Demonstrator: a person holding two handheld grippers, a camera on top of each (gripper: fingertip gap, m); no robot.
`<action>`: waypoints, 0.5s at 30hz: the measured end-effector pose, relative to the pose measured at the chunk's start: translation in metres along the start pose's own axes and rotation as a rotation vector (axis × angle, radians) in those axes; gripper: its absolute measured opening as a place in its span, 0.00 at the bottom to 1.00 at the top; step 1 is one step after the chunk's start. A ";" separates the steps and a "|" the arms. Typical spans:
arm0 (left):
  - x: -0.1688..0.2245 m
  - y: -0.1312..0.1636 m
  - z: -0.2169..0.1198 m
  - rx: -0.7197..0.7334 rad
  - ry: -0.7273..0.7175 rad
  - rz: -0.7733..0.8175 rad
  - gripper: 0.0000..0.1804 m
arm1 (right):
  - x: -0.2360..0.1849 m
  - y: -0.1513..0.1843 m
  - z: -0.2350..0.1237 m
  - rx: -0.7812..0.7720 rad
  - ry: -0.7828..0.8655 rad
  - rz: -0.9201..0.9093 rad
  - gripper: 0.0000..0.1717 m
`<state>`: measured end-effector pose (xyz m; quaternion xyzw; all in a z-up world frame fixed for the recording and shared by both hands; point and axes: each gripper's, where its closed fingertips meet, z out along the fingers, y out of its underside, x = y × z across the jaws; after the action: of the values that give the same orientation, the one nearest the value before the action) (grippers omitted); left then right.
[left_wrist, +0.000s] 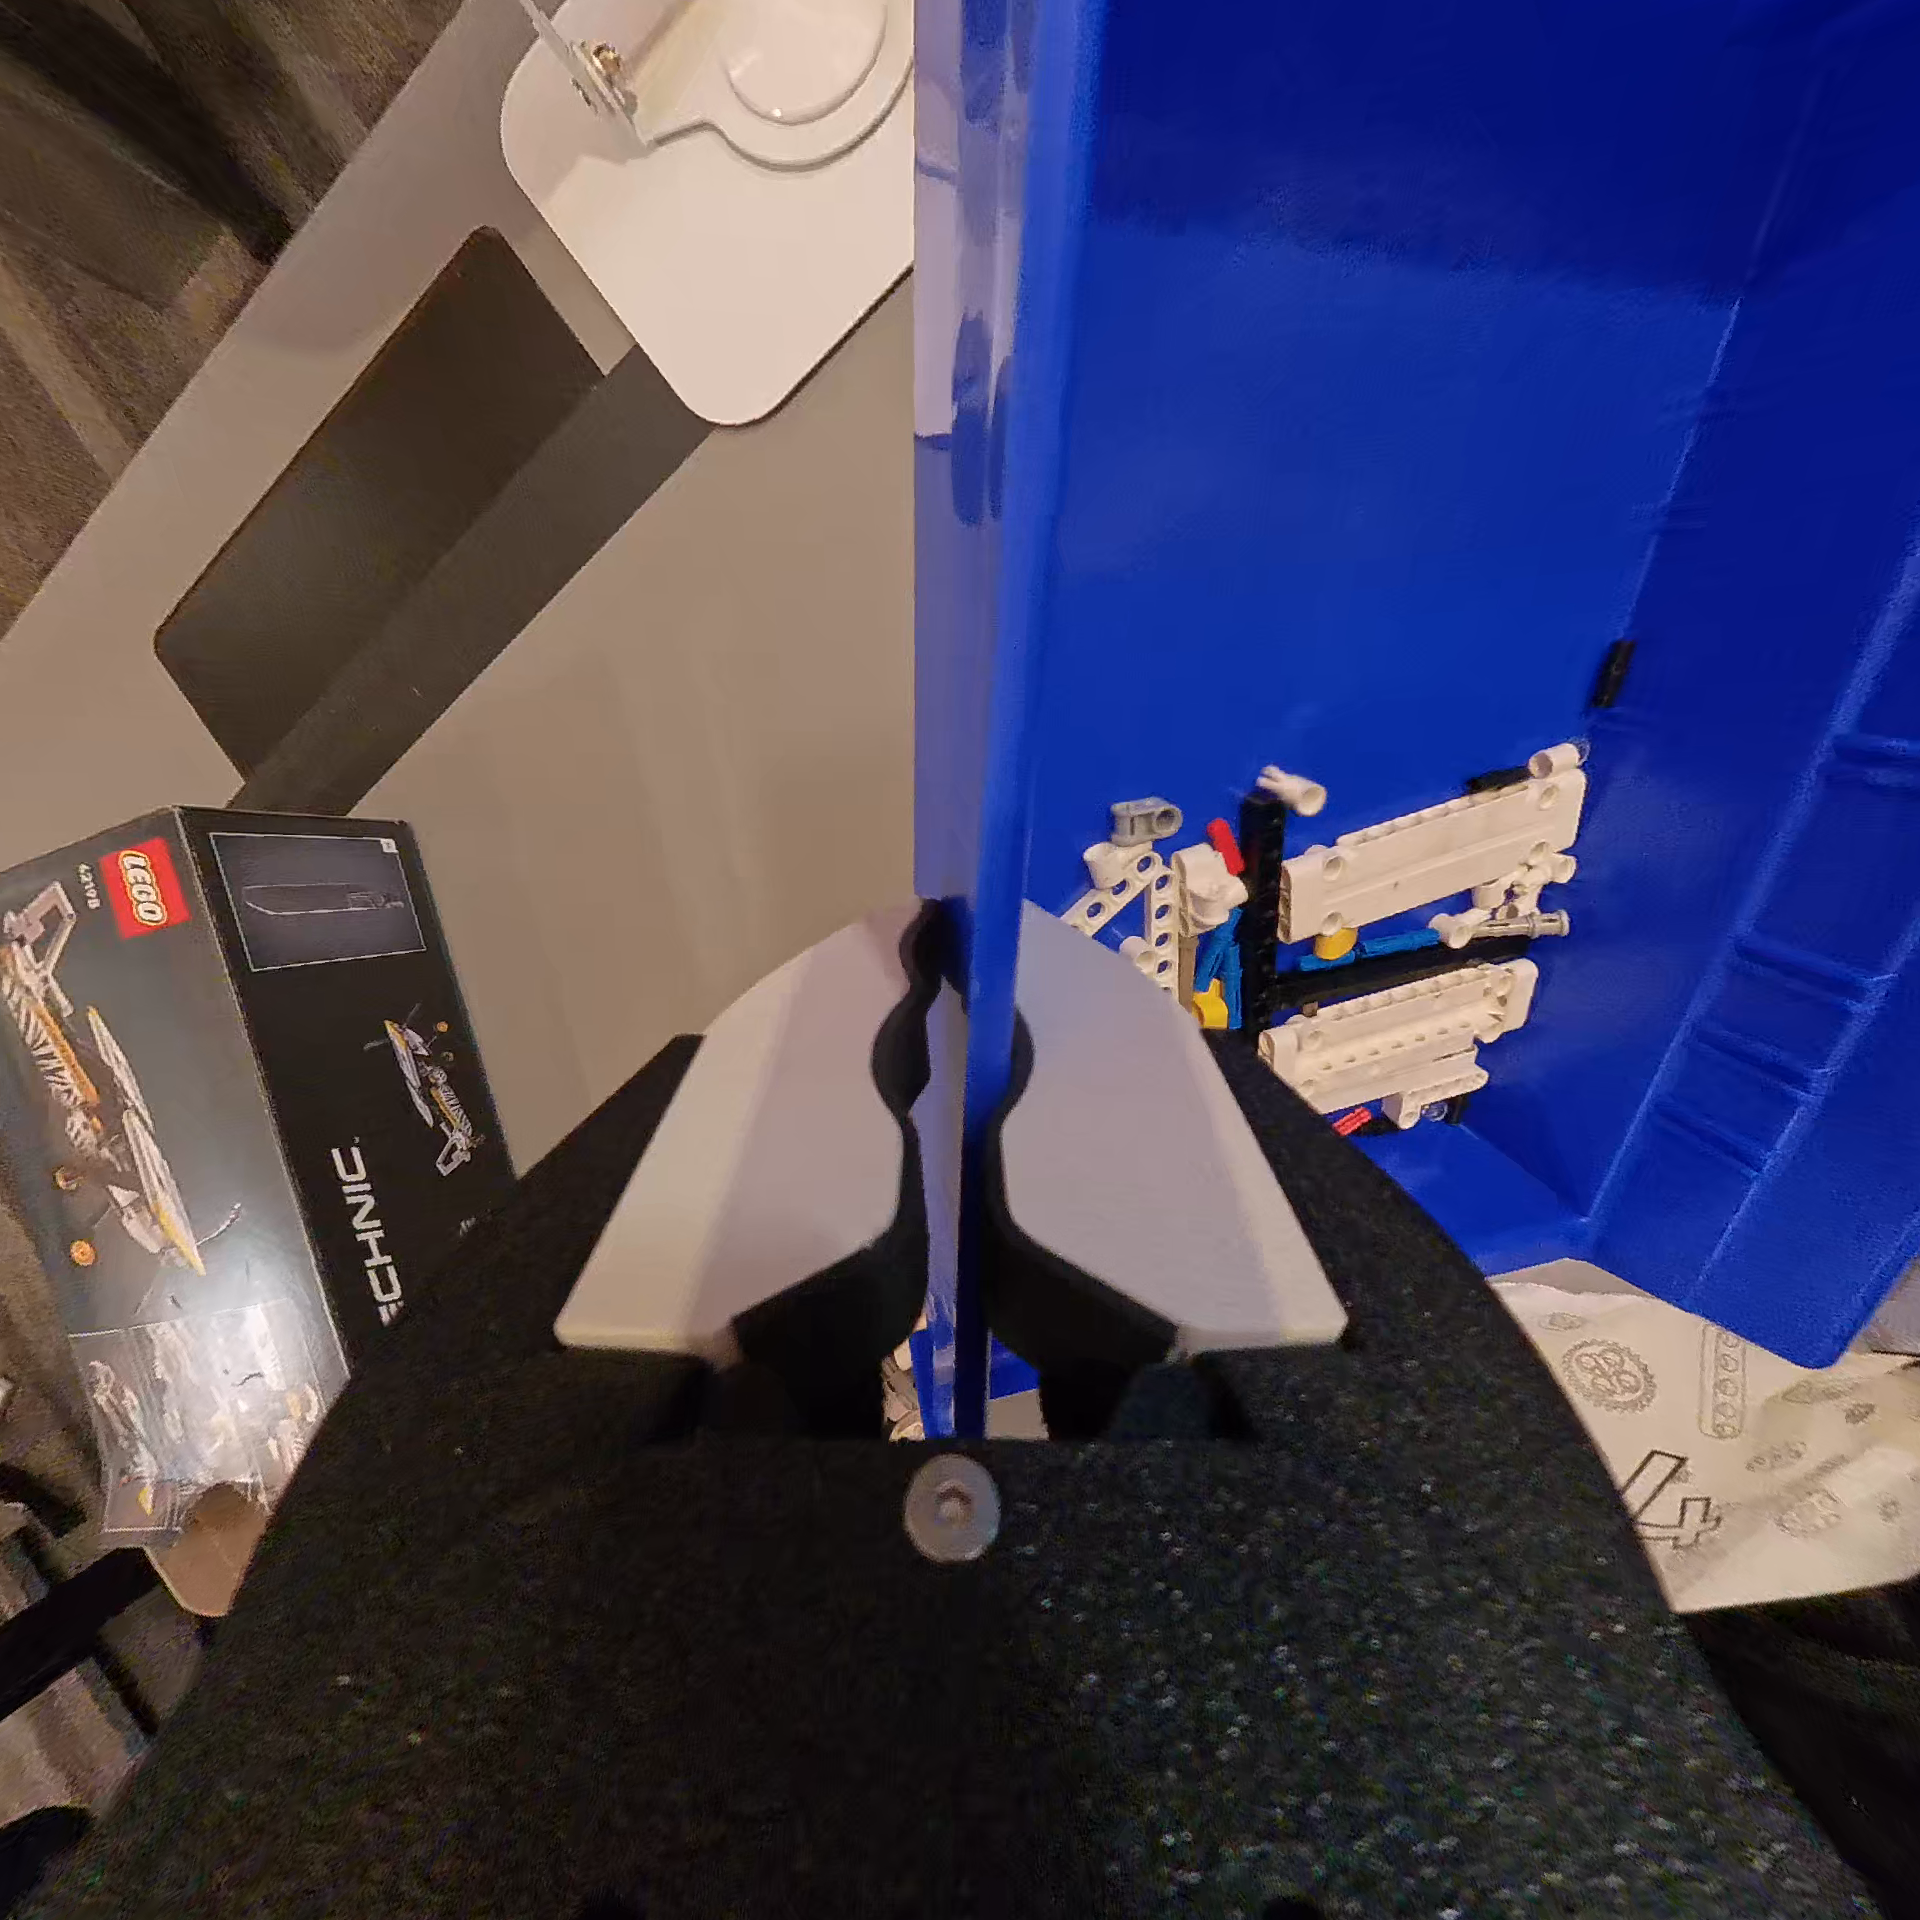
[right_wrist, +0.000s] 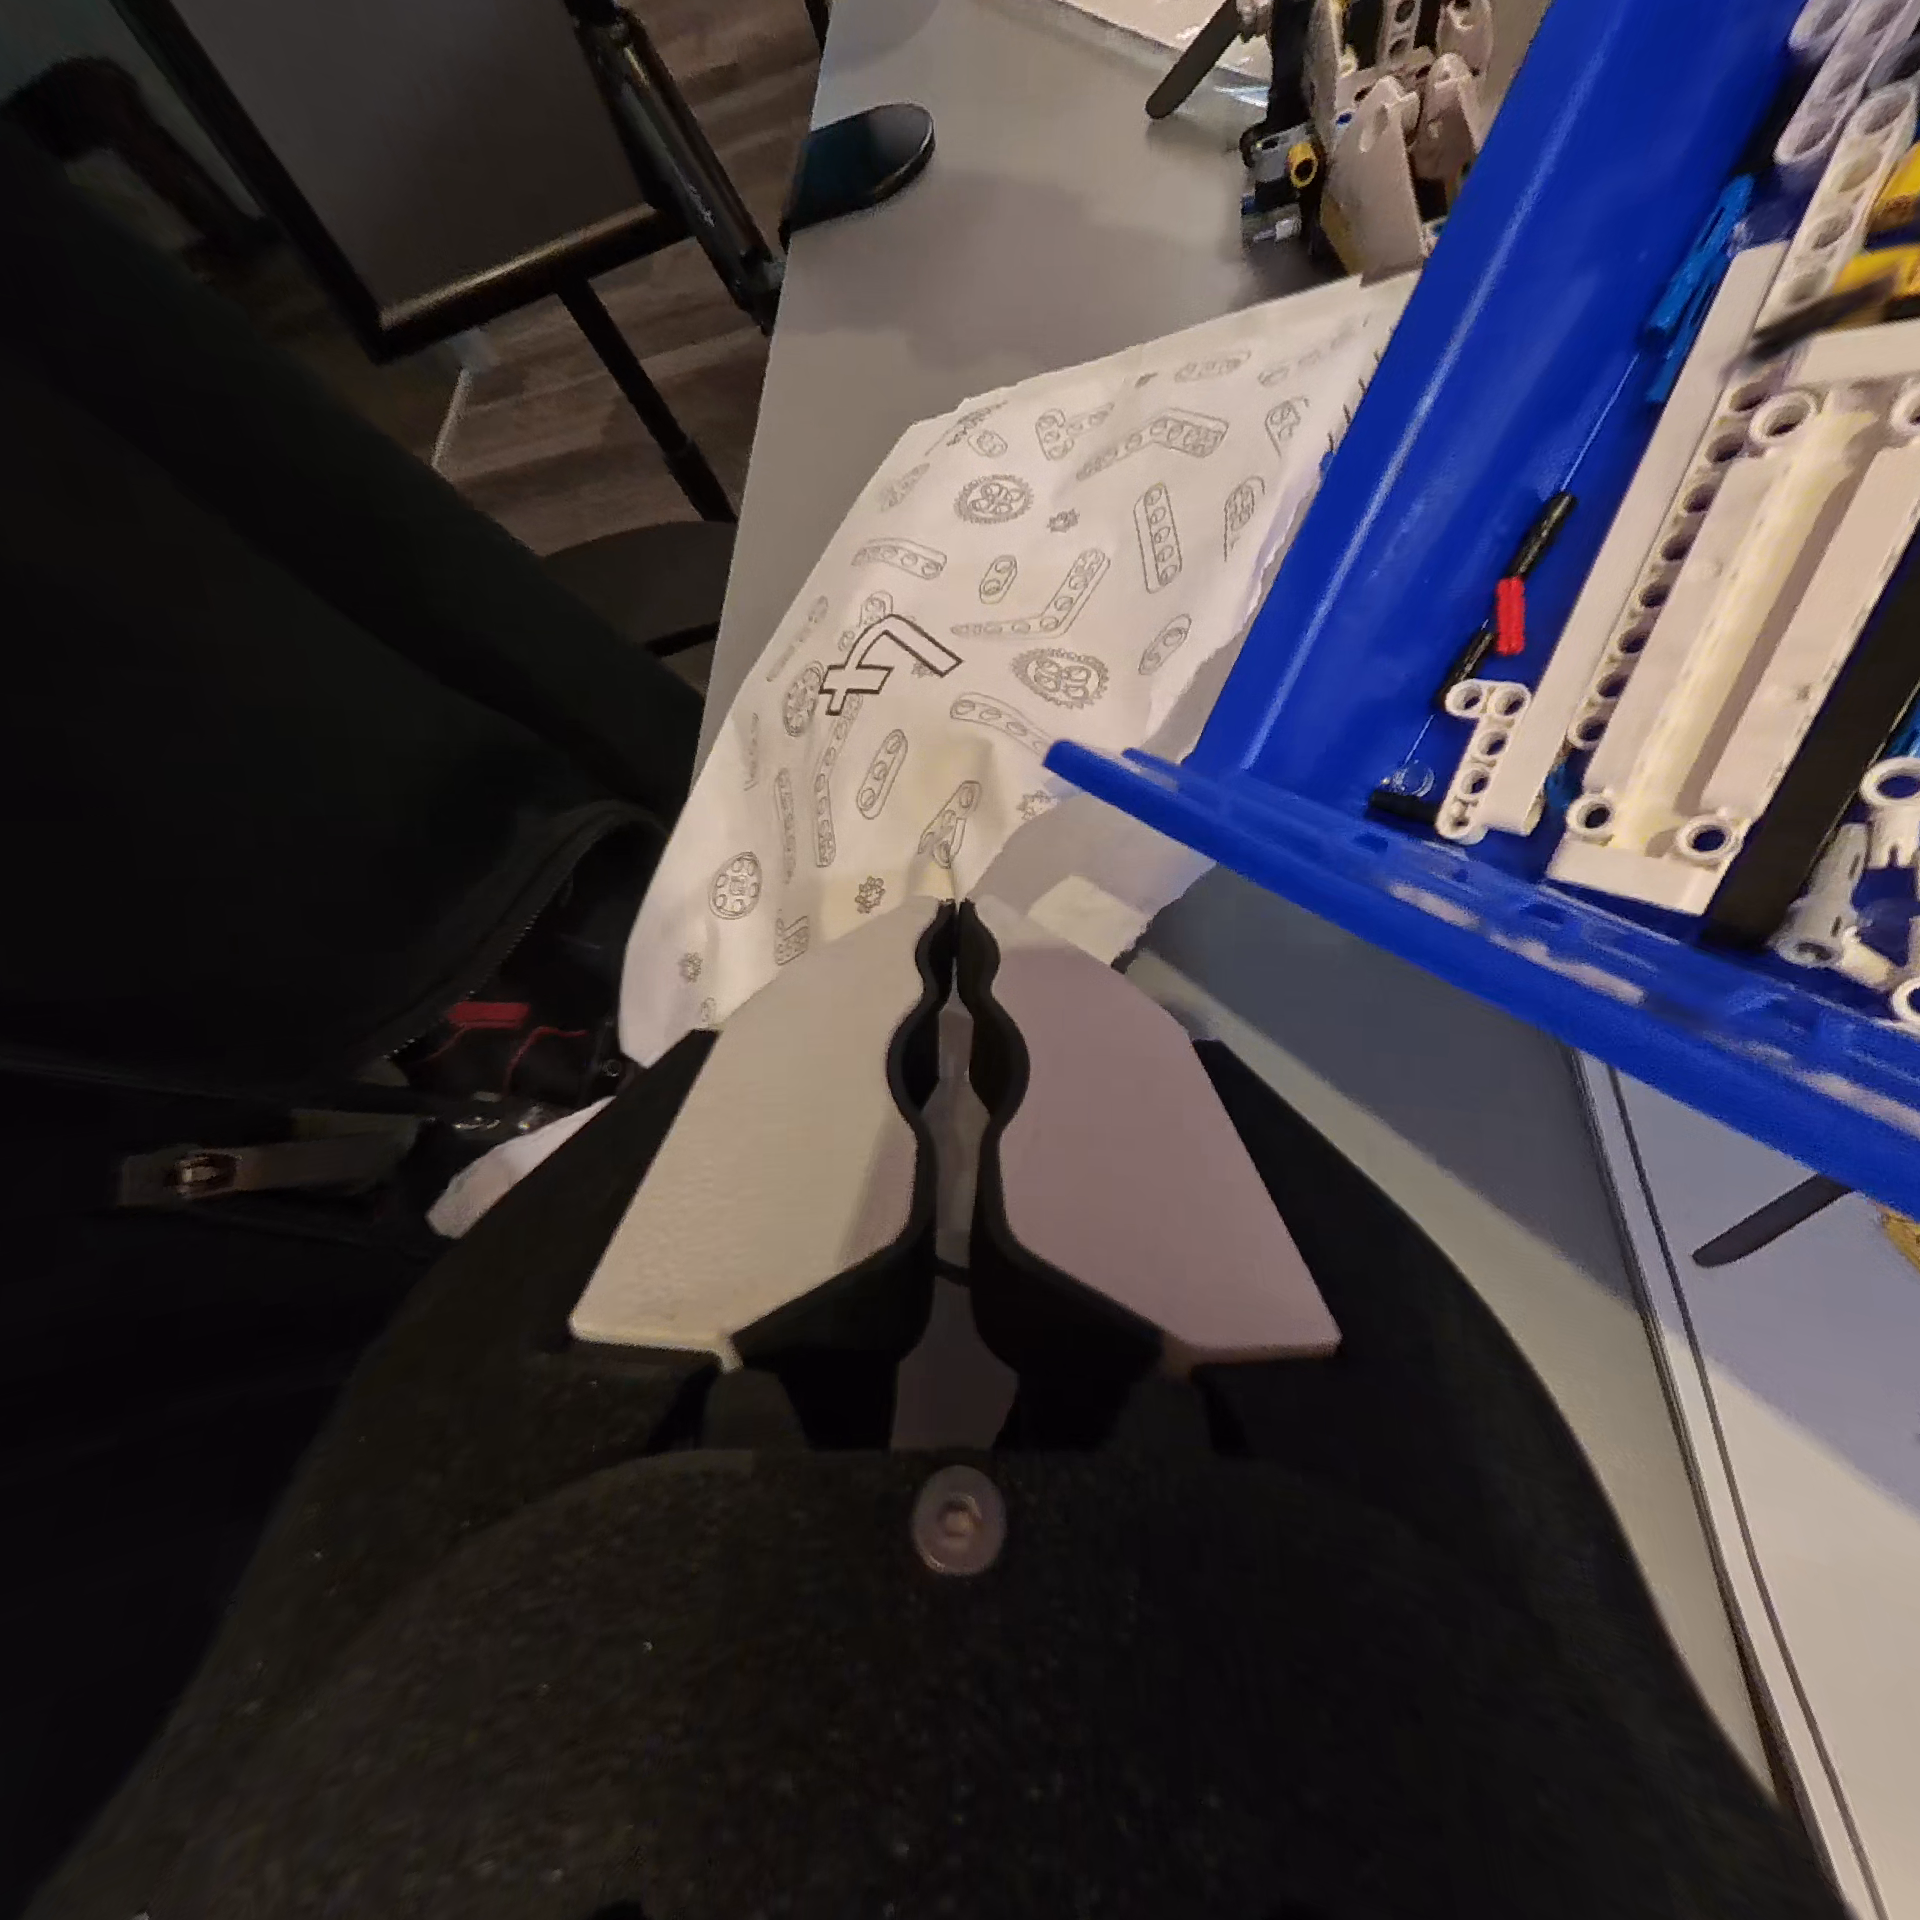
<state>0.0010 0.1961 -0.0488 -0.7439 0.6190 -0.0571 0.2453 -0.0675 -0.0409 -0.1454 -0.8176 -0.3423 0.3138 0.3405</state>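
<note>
My left gripper (left_wrist: 971, 935) is shut on the side wall of a blue plastic bin (left_wrist: 1351, 468), one pad on each face of the wall. The bin is tipped up on edge. White, black, blue and yellow building pieces (left_wrist: 1403, 935) lie piled against its lower side. In the right wrist view the same bin (right_wrist: 1455, 416) hangs tilted above the table with the pieces (right_wrist: 1714, 623) inside. My right gripper (right_wrist: 954, 912) is shut on the edge of a white printed paper bag (right_wrist: 987, 623), which rises to a creased peak at the fingertips. The bag lies partly under the bin (left_wrist: 1704, 1403).
A dark printed cardboard box (left_wrist: 208, 1143) lies on the grey table left of my left gripper. A white flat stand (left_wrist: 727, 260) and a black mat (left_wrist: 395, 499) lie beyond. A partly built model (right_wrist: 1351, 135) stands at the far table edge. An open black bag (right_wrist: 312, 883) is left of the table. Across from one pair of fingers to the other is roughly 25 centimetres.
</note>
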 end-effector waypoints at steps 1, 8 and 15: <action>0.001 0.001 -0.001 0.006 -0.006 0.004 0.04 | -0.002 0.000 0.001 -0.004 0.008 -0.014 0.00; 0.009 0.003 -0.006 0.065 -0.071 0.059 0.04 | -0.011 -0.007 0.005 -0.007 0.001 -0.052 0.00; 0.024 0.004 -0.020 0.127 -0.098 0.119 0.04 | -0.004 -0.013 0.003 0.028 0.004 0.000 0.00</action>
<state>-0.0047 0.1674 -0.0383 -0.6905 0.6446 -0.0454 0.3249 -0.0769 -0.0358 -0.1361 -0.8132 -0.3374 0.3170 0.3526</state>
